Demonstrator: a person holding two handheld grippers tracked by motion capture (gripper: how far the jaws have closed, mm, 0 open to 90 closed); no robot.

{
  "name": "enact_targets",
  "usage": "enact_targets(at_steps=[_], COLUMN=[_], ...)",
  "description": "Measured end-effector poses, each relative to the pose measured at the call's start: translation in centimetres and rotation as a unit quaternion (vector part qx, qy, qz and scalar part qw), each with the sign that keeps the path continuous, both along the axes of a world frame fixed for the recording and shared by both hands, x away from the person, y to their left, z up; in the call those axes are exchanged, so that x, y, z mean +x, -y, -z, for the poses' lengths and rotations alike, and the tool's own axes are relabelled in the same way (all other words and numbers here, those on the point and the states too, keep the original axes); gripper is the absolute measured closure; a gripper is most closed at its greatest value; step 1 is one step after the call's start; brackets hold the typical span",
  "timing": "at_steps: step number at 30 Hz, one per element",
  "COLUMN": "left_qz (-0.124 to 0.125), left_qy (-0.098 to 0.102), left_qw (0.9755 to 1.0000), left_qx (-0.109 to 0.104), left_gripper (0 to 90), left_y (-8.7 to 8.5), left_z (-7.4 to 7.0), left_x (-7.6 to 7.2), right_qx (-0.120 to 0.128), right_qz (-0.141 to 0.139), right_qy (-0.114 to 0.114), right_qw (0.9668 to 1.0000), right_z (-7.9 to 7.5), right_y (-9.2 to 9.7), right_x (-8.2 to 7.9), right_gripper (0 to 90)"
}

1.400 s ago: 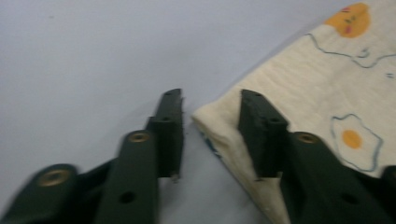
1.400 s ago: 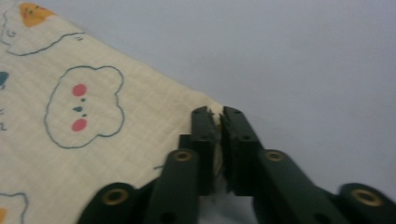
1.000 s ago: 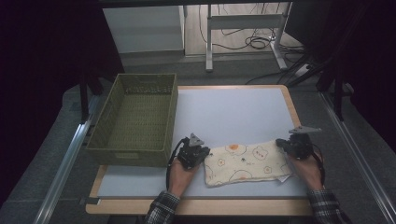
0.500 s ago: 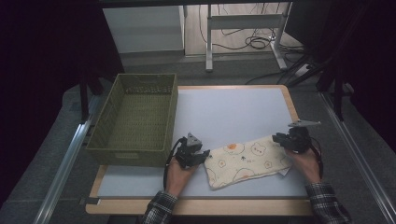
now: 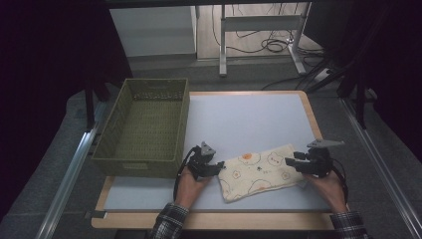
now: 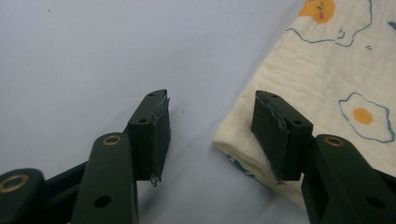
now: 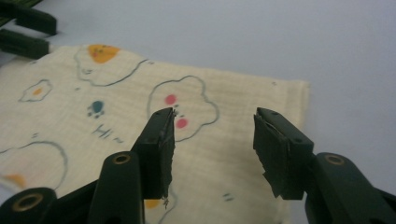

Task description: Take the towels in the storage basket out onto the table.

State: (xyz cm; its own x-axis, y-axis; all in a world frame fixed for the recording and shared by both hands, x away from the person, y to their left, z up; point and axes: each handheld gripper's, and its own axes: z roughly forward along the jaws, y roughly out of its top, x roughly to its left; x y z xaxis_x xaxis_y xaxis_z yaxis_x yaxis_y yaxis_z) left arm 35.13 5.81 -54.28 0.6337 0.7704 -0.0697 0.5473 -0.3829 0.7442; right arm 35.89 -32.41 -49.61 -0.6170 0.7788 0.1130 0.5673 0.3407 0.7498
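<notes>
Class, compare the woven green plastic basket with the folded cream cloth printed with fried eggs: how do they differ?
The woven green plastic basket is a rigid, walled, upright box; the folded cream cloth printed with fried eggs is soft and lies flat. The basket is plain green and the larger; the cloth is patterned. Both rest on the white table.

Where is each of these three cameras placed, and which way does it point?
High view: above the table's near side, looking forward and down at the cloth and green basket; both forearms show.
Left gripper view: rides on the left hand-held gripper, looking along its open jaws at the cloth's corner.
Right gripper view: rides on the right hand-held gripper, open jaws over the cloth.
All three share the egg-print cloth.
</notes>
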Motion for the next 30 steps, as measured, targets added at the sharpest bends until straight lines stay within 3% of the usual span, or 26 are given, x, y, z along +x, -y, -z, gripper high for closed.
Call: enact_targets(at_steps=[7,17,23,30], left_qz=[0.0,-0.001,0.0,0.0], left_qy=[-0.001,-0.002,-0.002,-0.003], left_qw=[1.0,1.0,1.0,1.0], left_qx=[-0.005,-0.007,-0.006,-0.006], left_gripper=[46.7,46.7,46.7,46.8], left_y=[-0.1,-0.1,-0.1,-0.1], left_z=[0.0,0.1,0.1,0.1], left_x=[0.0,0.0,0.0,0.0], right_qx=[0.001,0.0,-0.001,-0.006], right_qz=[-0.041,-0.105,-0.146,-0.201], right_qy=[0.003,0.0,-0.009,-0.019], right_qw=[0.9992,0.9944,0.9892,0.9793], right_z=[0.0,0.5,0.9,1.6], right_y=[-2.2,-6.6,-9.5,-13.1], right_x=[-2.1,-4.3,-5.4,-6.8], right_gripper=[45.8,44.2,50.4,54.2])
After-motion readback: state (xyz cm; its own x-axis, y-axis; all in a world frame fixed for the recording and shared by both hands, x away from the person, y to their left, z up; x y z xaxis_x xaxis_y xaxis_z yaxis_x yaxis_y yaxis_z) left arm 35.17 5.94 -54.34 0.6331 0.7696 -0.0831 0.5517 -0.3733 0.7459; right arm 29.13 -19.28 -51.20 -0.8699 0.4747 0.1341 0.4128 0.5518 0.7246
